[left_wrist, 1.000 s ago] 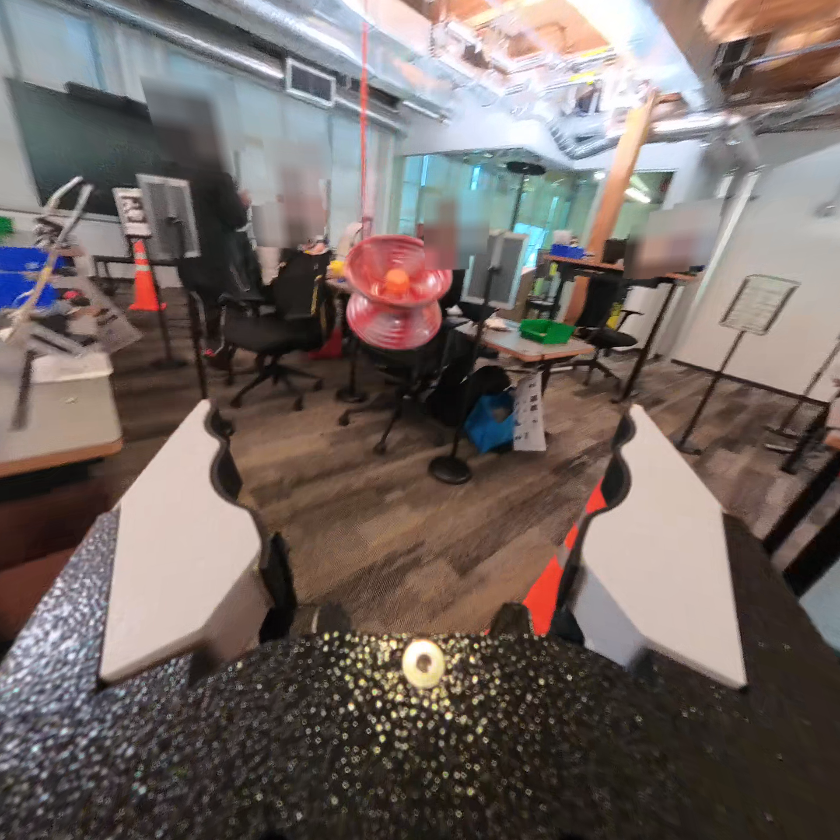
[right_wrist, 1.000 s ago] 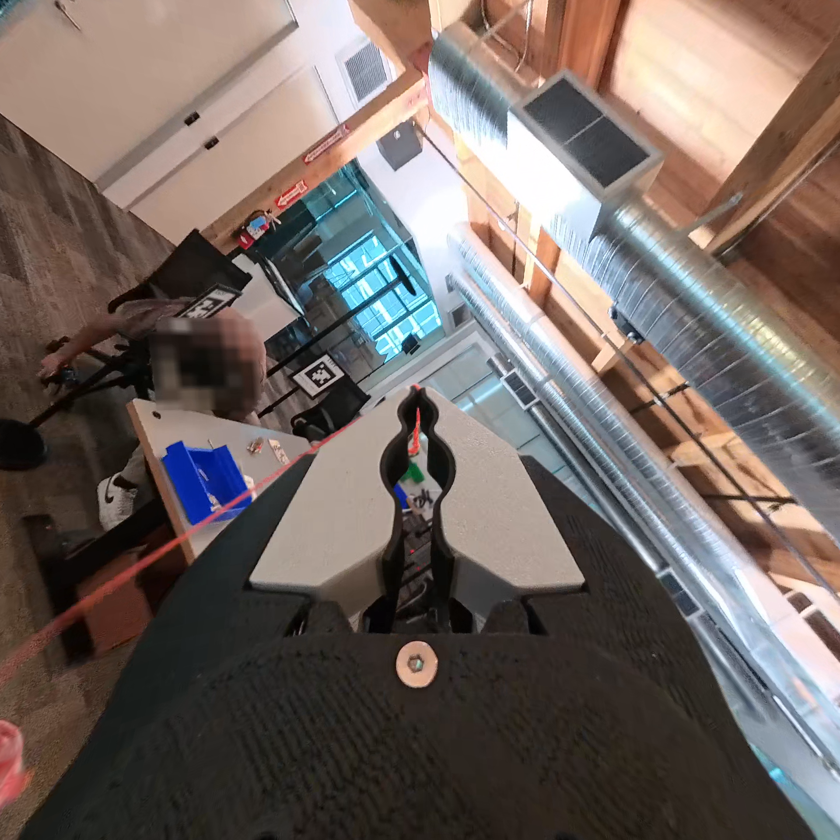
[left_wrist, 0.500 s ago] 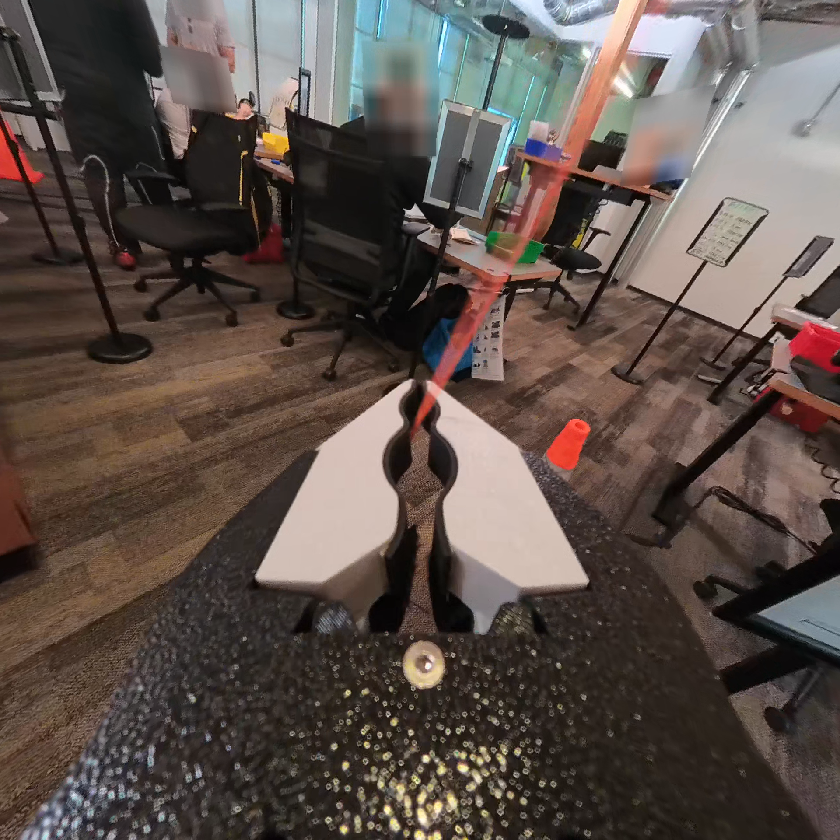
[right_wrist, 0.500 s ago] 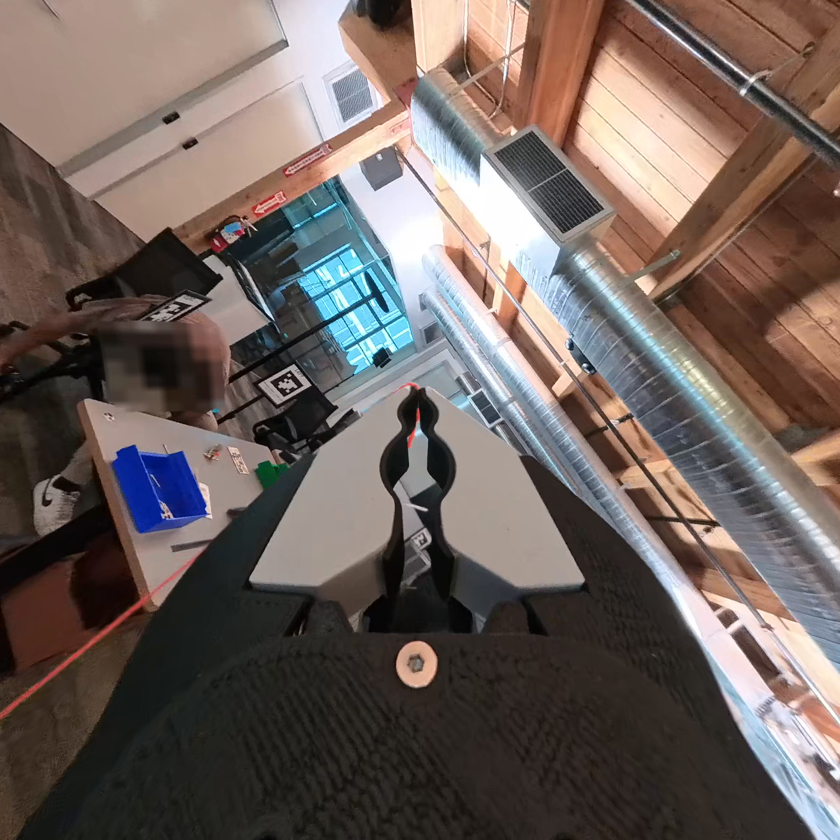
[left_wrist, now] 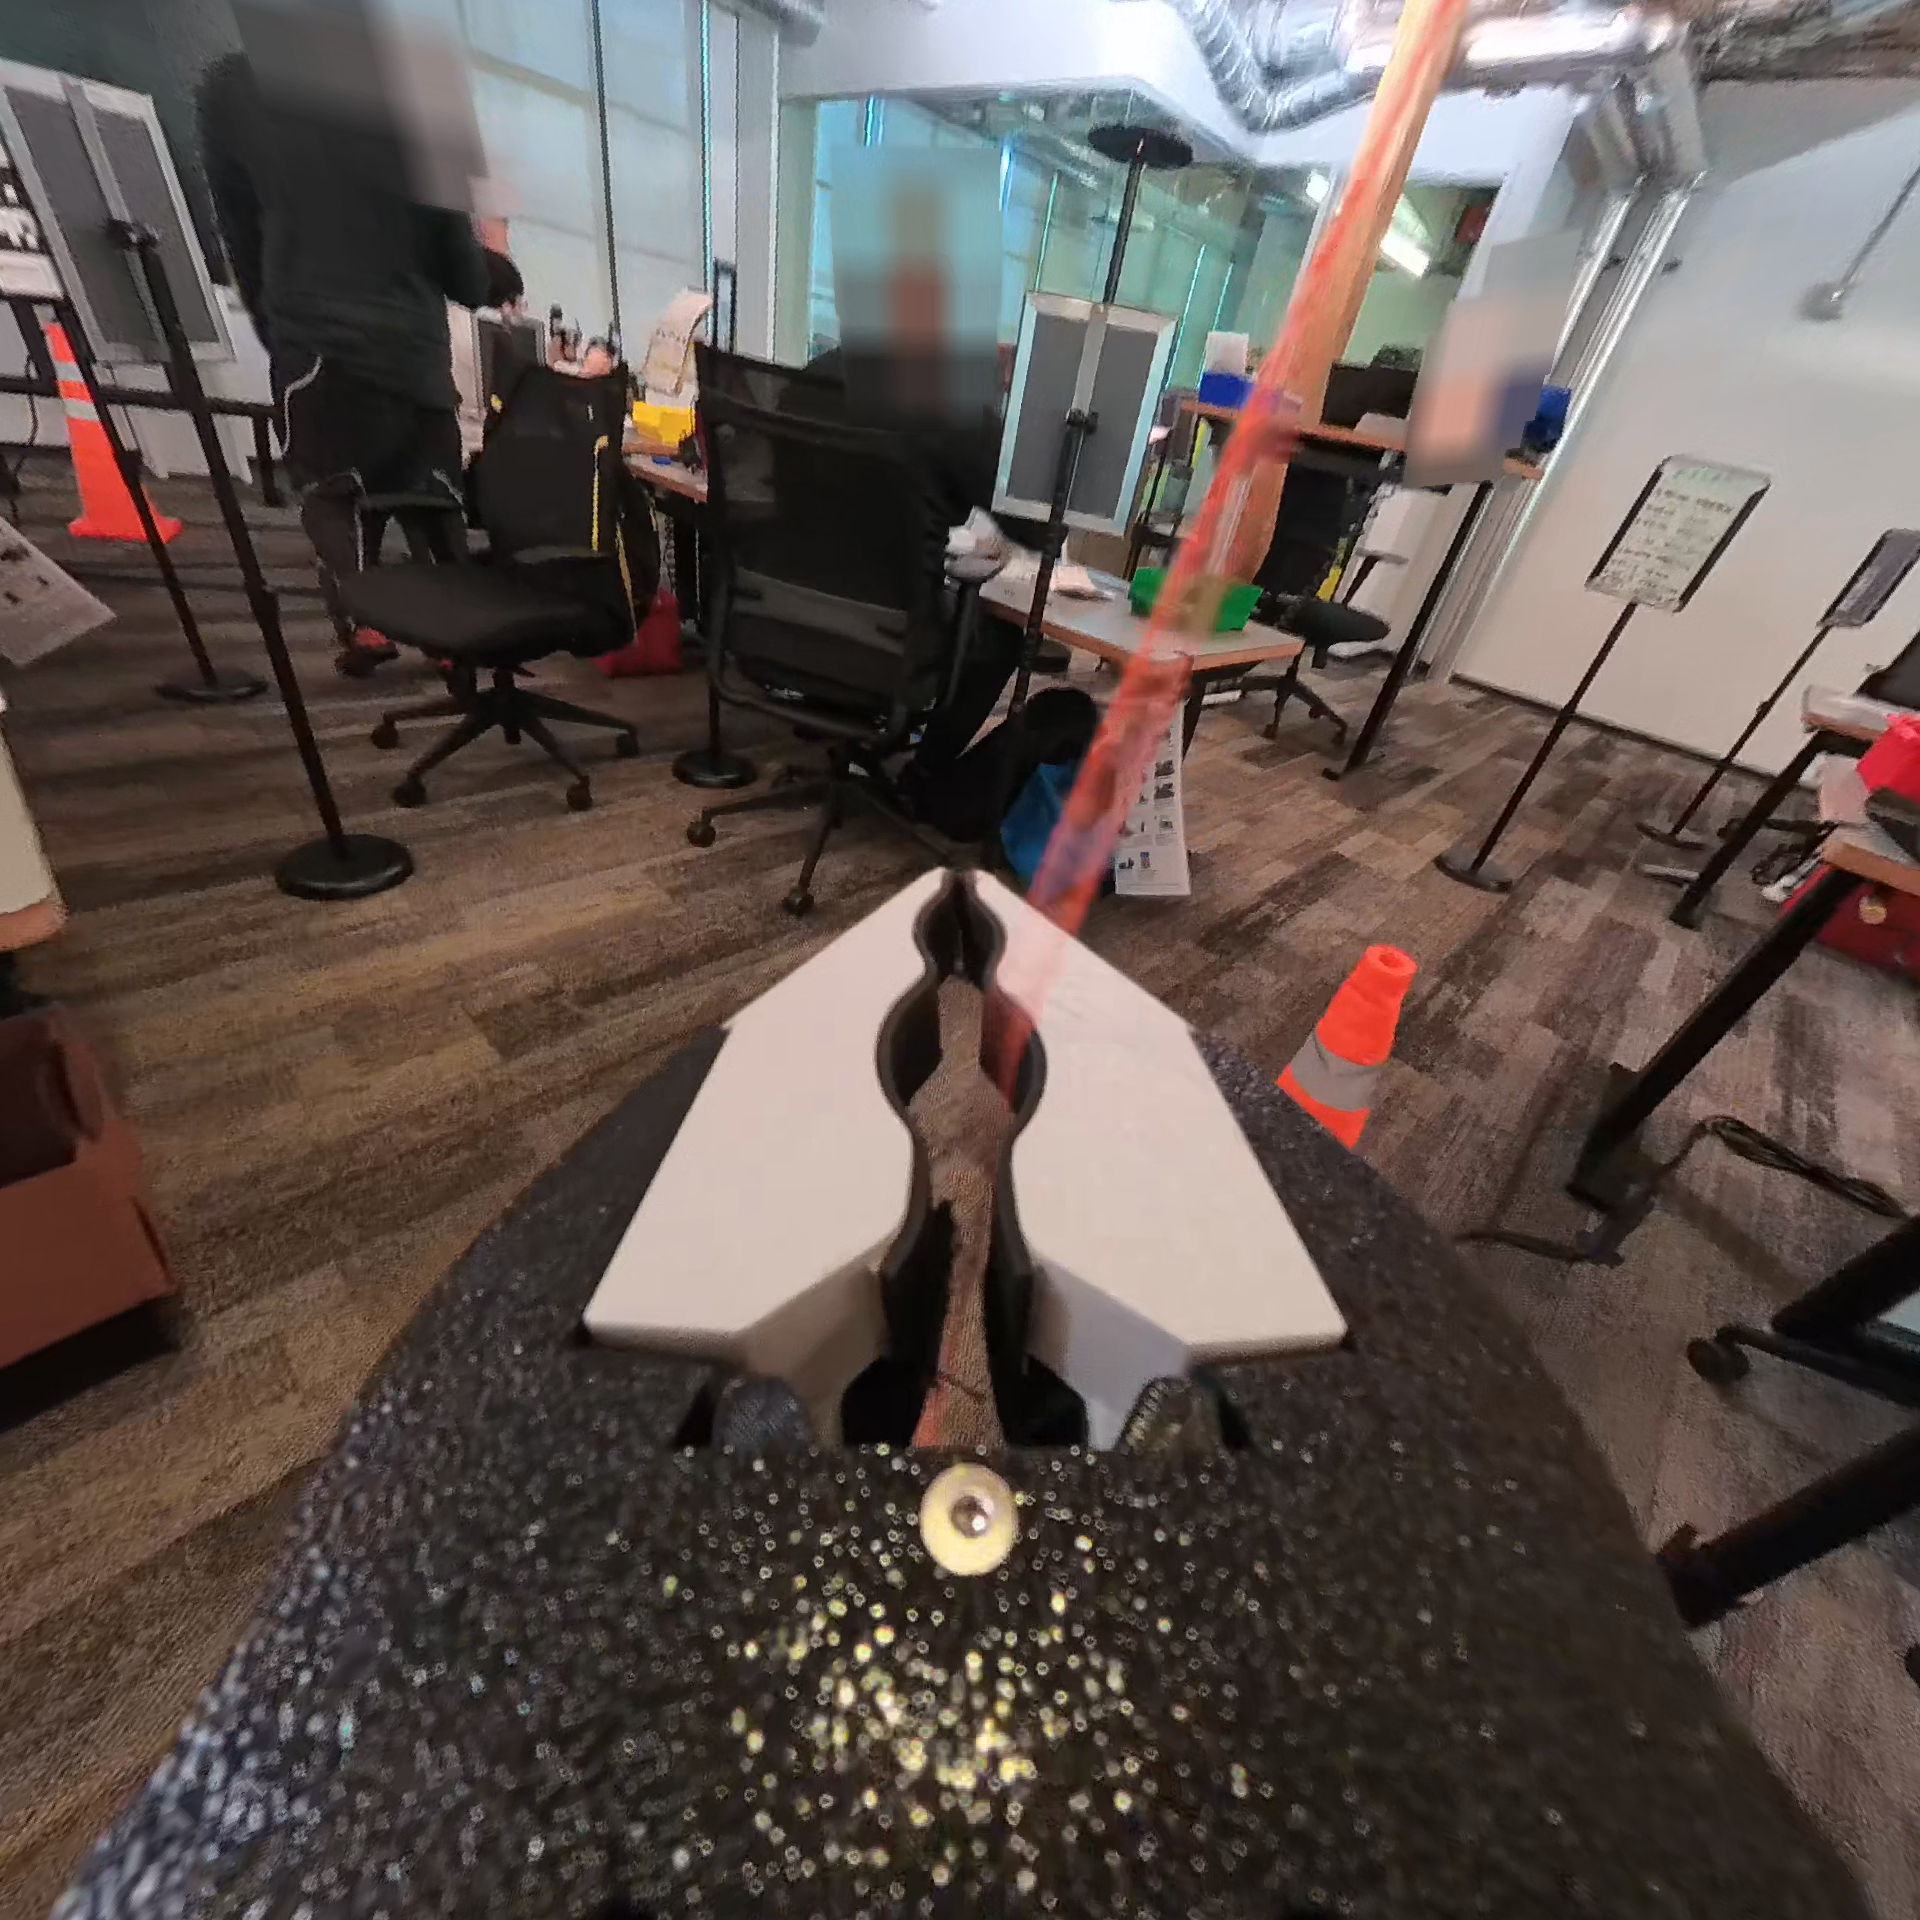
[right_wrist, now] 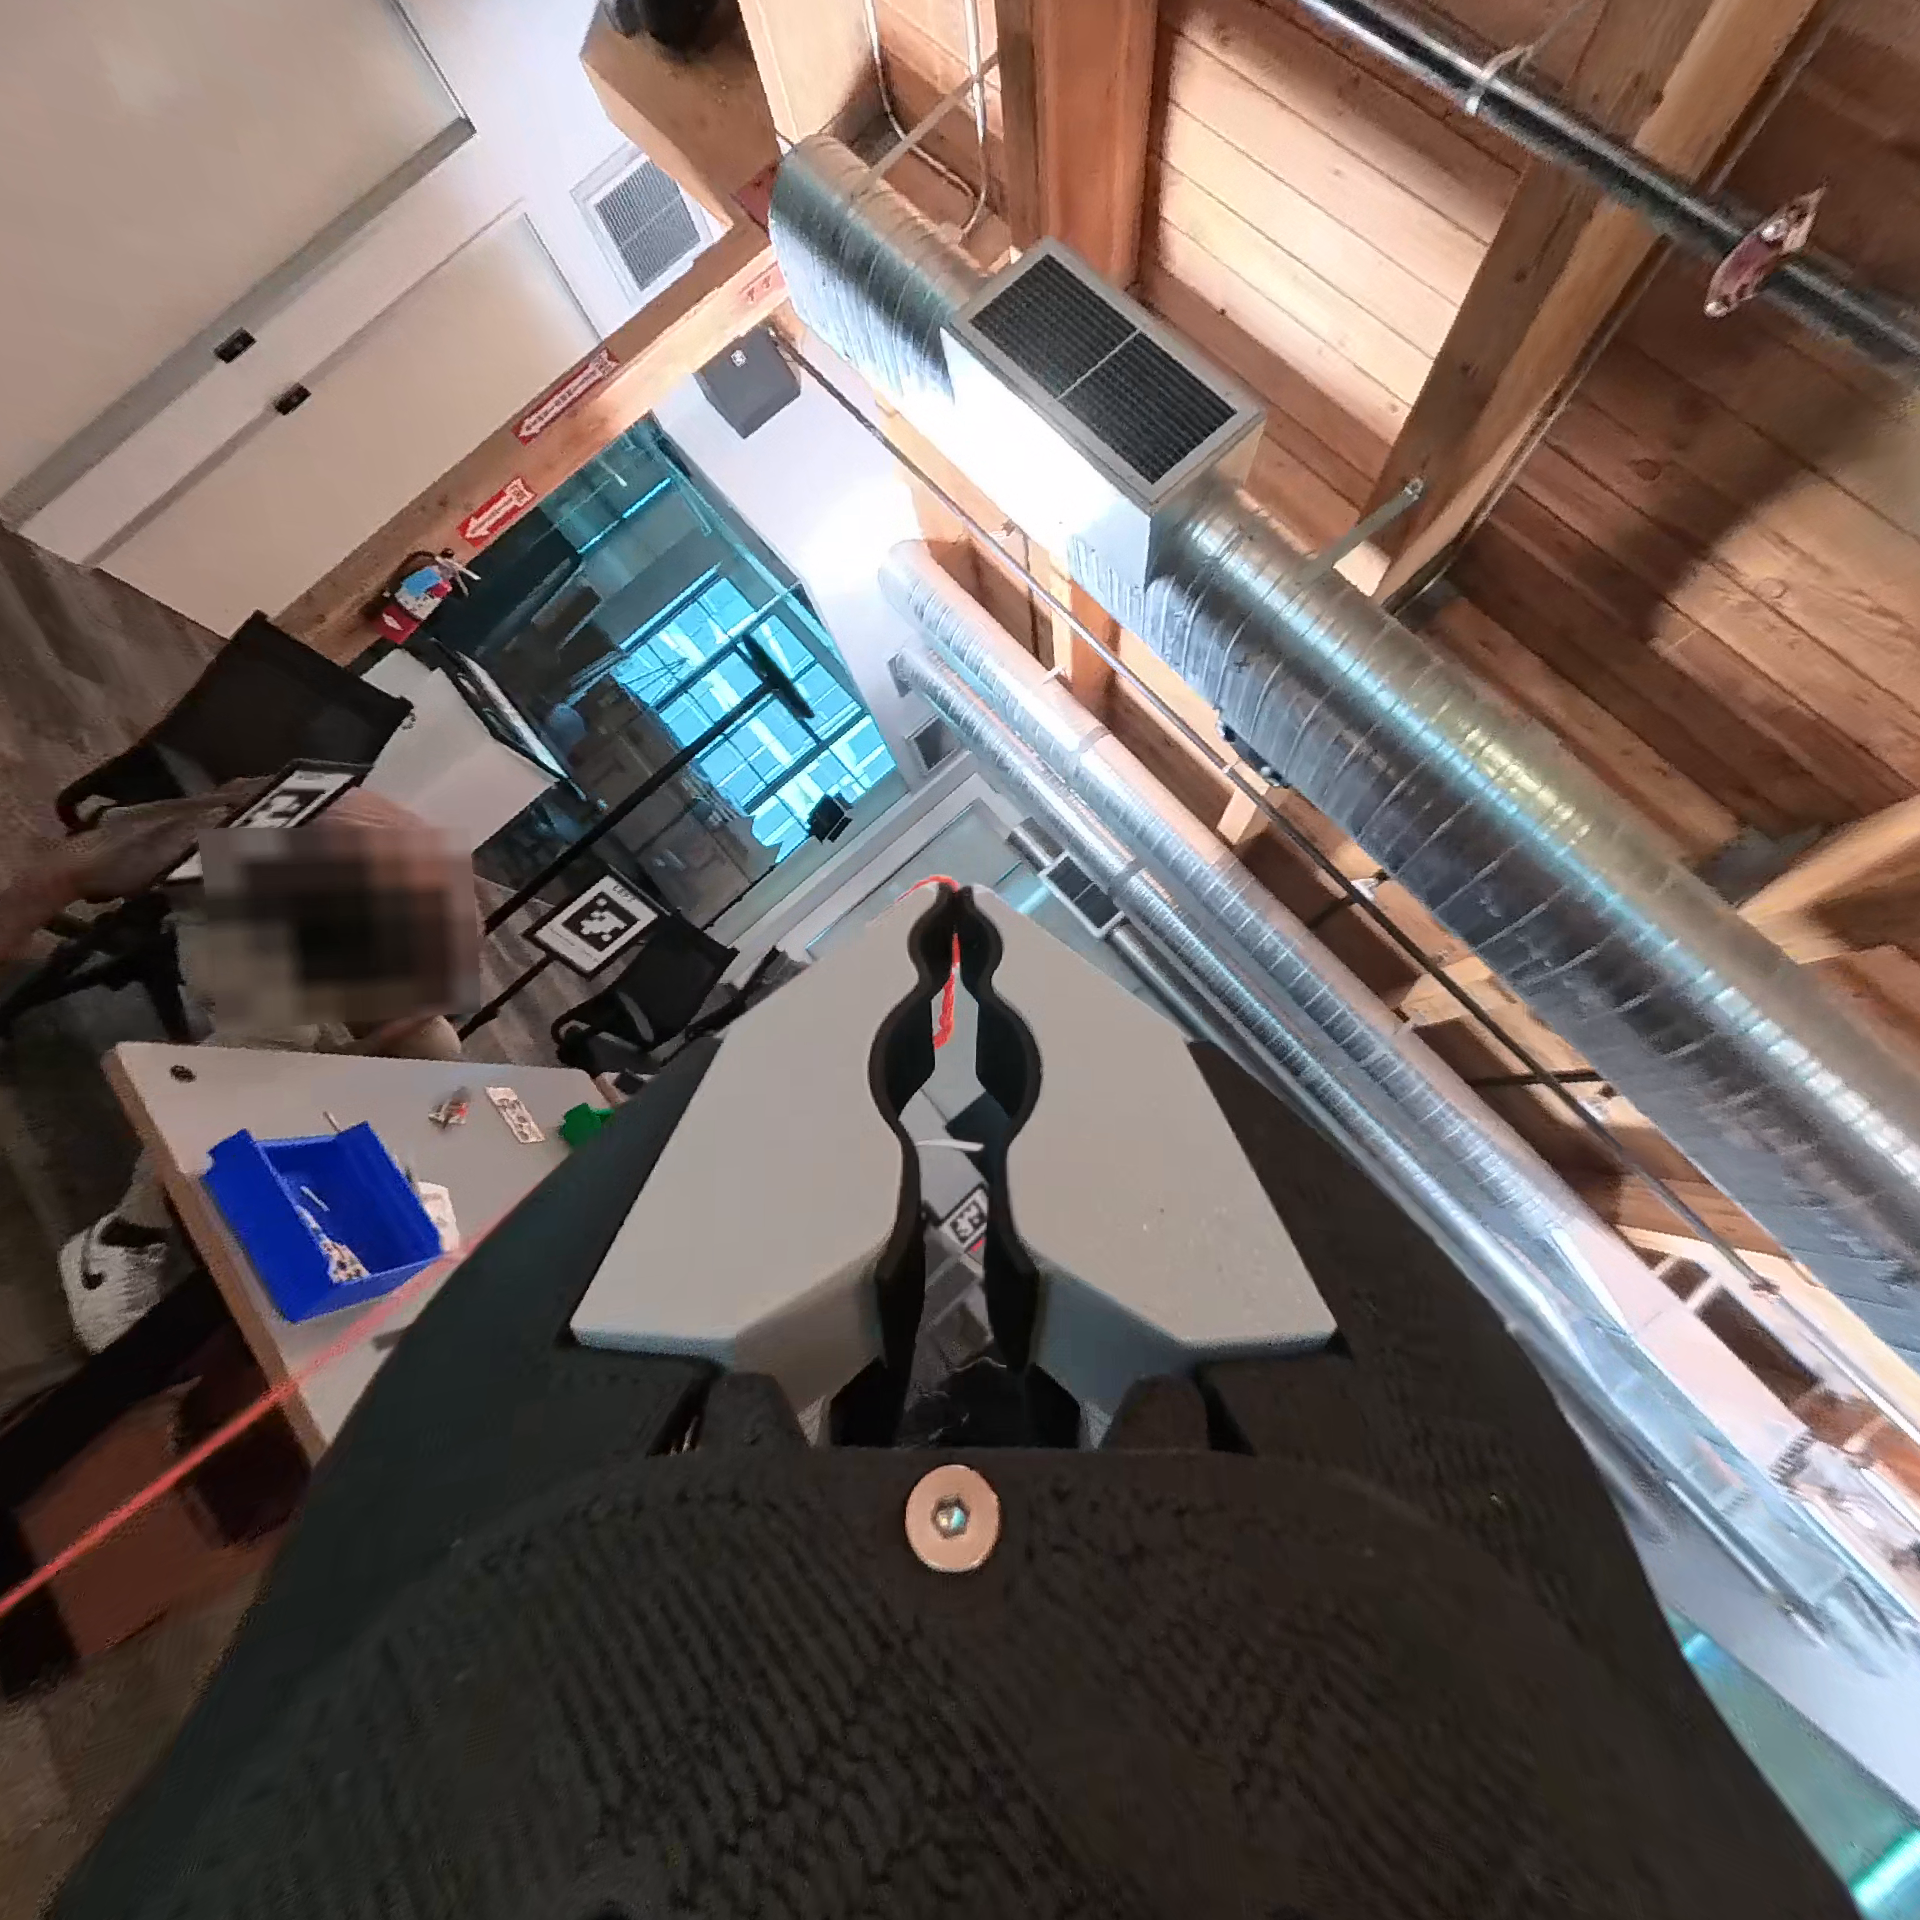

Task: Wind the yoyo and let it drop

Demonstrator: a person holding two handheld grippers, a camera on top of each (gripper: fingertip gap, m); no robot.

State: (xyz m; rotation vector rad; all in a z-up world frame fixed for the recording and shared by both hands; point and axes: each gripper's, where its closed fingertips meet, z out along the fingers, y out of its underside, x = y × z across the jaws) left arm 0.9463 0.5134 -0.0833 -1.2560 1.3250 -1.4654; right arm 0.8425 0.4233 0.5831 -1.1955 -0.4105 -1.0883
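The yoyo itself is out of view. Its red string (left_wrist: 1226, 499) runs as a blurred streak from the upper right down across my left gripper (left_wrist: 961, 894), into the hollow between the shut fingers. Whether the fingers pinch it or only enclose it is unclear. My right gripper (right_wrist: 954, 896) points up at the ceiling and is shut on the string's end, with a short red loop in the hollow behind the tips. From there the string (right_wrist: 156, 1481) runs taut down to the lower left.
A small orange cone (left_wrist: 1351, 1039) stands on the carpet right of my left gripper. Office chairs (left_wrist: 831, 623), black pole stands (left_wrist: 343, 862), desks and people lie ahead. A brown box (left_wrist: 62, 1226) is at the left. A table (right_wrist: 145, 1070) with a blue bin (right_wrist: 322, 1226) and ceiling ducts (right_wrist: 1455, 727) show in the right wrist view.
My left gripper was open a second ago with the red yoyo hanging in front. It then shut at the string and tilted down, and the yoyo left view. My right gripper stayed shut on the string.
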